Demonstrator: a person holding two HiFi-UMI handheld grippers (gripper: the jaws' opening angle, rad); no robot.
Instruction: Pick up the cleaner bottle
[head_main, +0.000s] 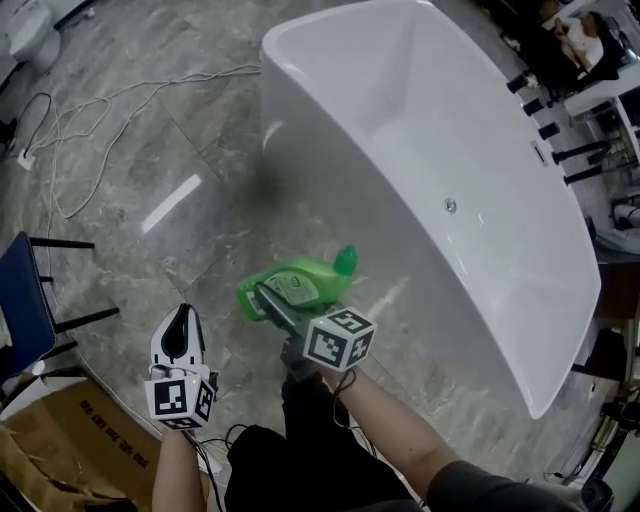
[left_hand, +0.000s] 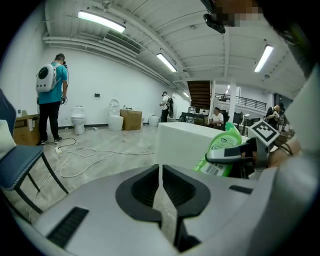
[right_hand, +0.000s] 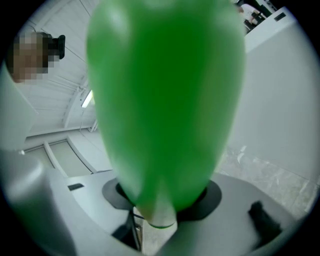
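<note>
Grey marbled floor (head_main: 150, 160), on which everything shown stands. A white bathtub (head_main: 330, 140) is seen running from the upper middle to the lower right of the head view. A blue chair (head_main: 25, 300) with dark legs is placed at the left edge, and a cardboard box (head_main: 70, 440) lies below it in the corner. A white cable (head_main: 90, 110) is looped across the floor at the upper left.

The green cleaner bottle (head_main: 300, 285) is held off the floor, just beside the tub's outer wall. It is tilted nearly onto its side, with the cap turned towards the tub. It is pinched by the right gripper (head_main: 264, 300), one jaw being laid across its labelled face. In the right gripper view the bottle (right_hand: 165, 100) fills most of the picture, its lower end wedged between the two jaws of that gripper (right_hand: 155, 212).

The left gripper (head_main: 183, 318) is held to the left of the bottle, apart from it. In its own view, the jaws of this gripper (left_hand: 161, 175) are pressed together with nothing between them. The bottle (left_hand: 222, 147) is seen at the right of that view.
</note>
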